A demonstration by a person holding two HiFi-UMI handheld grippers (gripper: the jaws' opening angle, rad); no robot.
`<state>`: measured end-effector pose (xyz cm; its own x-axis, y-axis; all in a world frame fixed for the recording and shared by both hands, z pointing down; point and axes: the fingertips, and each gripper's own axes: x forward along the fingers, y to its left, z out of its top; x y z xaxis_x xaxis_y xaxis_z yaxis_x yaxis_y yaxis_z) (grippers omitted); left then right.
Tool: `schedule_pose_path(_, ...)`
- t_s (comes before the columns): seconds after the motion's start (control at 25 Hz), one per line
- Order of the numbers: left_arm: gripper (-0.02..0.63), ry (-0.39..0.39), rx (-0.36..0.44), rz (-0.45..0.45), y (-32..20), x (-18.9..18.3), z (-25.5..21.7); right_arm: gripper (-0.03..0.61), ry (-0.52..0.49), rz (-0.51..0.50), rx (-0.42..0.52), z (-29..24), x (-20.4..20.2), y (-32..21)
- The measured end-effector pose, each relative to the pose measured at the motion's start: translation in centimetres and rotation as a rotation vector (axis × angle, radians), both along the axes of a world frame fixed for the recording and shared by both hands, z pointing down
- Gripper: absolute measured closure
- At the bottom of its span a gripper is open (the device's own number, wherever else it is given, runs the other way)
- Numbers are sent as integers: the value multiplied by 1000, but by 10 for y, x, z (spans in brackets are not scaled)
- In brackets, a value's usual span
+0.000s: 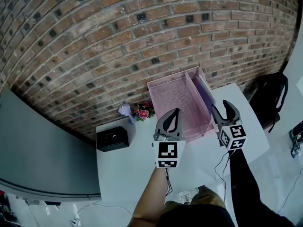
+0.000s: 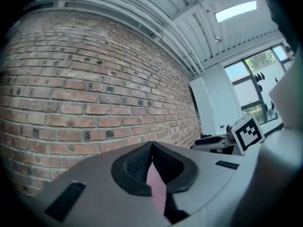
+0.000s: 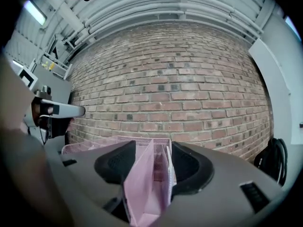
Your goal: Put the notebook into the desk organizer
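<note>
Brick wall [image 1: 118,32] backs white table [image 1: 123,169] holding desk organizer [image 1: 170,100].

Grey plastic shells on the left gripper [image 1: 176,111] and the right gripper [image 1: 222,106], each narrowing into two curved jaws. Lined inside with black ribbed pads [image 3: 116,162]. Carries a left cube [image 1: 167,155], white with black square markers, behind the left jaws, and a matching right cube [image 1: 232,137] behind the right. Trails a thin dark cable [image 1: 219,167] under the right gripper. Wears a long black sleeve [image 1: 244,183] on the right arm.
</note>
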<state>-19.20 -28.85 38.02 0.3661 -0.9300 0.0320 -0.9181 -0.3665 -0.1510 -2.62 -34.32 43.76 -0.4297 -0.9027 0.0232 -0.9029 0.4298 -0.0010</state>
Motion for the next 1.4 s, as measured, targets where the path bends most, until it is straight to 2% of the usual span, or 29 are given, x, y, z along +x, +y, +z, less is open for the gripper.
schedule_pose_path(0.32,598,3,1,6,43,-6,-3,325,89,-28,51,-28,-4,62)
schedule_pose_path(0.48,598,7,2,-2,55,-8,-8,324,73,-30,63,-41,5,81)
schedule_pose_path(0.6,598,12,16,26,65,3,-14,322,66,-32,72,-48,12,92)
schedule_pose_path(0.84,598,-4,19,27,77,36,-13,324,61,-81,67,-47,15,100)
schedule_pose_path(1.04,598,-24,43,77,81,67,-18,326,54,-120,82,-51,20,98)
schedule_pose_path(1.16,598,-29,44,37,77,67,-17,395,67,-128,86,-47,28,94)
schedule_pose_path(1.2,598,-27,44,18,76,65,-16,448,65,-140,88,-46,31,94)
schedule_pose_path(1.24,598,-23,43,1,74,63,-14,558,56,-159,90,-46,33,95)
schedule_pose_path(1.4,598,-11,40,-50,71,59,-10,558,36,-202,119,-52,35,98)
